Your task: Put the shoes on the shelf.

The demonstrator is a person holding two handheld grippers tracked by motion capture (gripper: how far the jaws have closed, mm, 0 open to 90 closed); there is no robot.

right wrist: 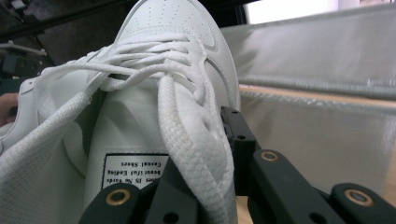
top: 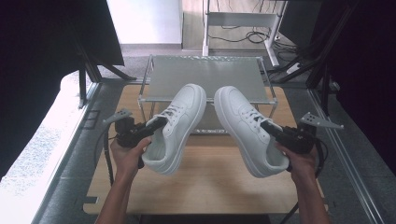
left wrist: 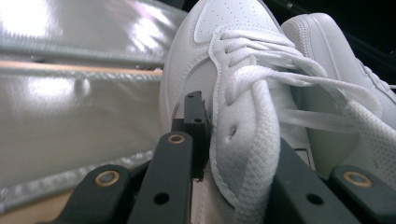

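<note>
- Sneakers, a white pair, are held clear above the wooden table (top: 210,186), one in each gripper, toes pointing away from the person.
- Left gripper (top: 156,125): jaws are closed on the collar and lace area of the left sneaker (top: 180,126). In the left gripper view one jaw lies against the outer side of the upper, the other inside the opening.
- Right gripper (top: 268,126): jaws likewise pinch the side wall of the right sneaker (top: 247,128). In the right gripper view a printed label (right wrist: 133,170) shows inside the tongue, and a flat lace (right wrist: 196,140) drapes over the clamped edge.
- Both heels hang low toward the person; the toes tilt up toward the rack, and the toe caps sit near each other without clear contact.
- Metal rack (top: 205,77): it stands just beyond the toes, its upper shelf bare, a likely destination.
- Judgement on technique: keep each pinch firm, since only a thin edge of the upper is held; level the soles before lowering them; keep the loose laces from catching under the jaws; keep the pair parallel.
</note>
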